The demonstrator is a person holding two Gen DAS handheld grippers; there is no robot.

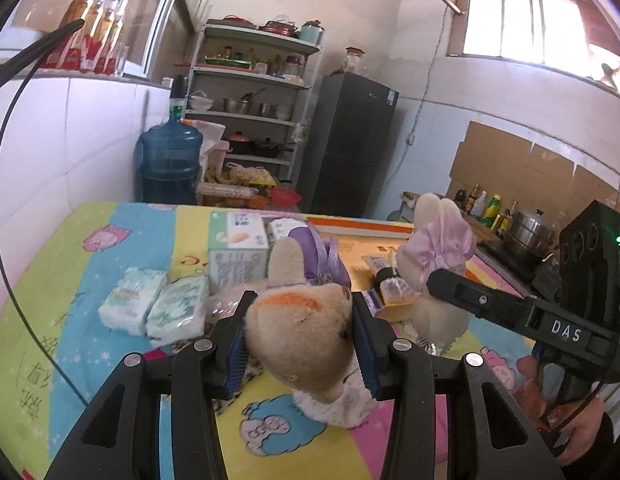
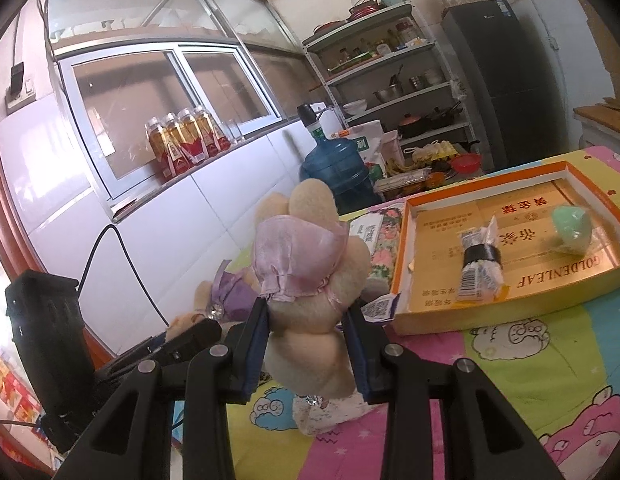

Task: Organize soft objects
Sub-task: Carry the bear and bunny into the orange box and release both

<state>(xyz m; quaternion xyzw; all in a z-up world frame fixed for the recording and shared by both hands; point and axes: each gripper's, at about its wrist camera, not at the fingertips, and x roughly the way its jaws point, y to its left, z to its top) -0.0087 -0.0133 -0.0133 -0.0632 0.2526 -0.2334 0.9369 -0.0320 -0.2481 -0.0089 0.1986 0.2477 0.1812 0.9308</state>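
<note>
The left gripper (image 1: 299, 338), angled slightly downward, clamps its fingers (image 1: 237, 344) on a beige plush's head (image 1: 301, 320) above the bench (image 1: 69, 300). At three o'clock, the right gripper (image 2: 307, 354) pinches another plush (image 2: 310, 280).

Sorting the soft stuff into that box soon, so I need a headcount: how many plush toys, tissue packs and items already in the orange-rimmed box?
Plush toys: 2, one with purple bow, one with pink bow
Tissue packs: 2
Items in orange-rimmed box: 2, wrapped roll, green soft object
Total: 6
</note>
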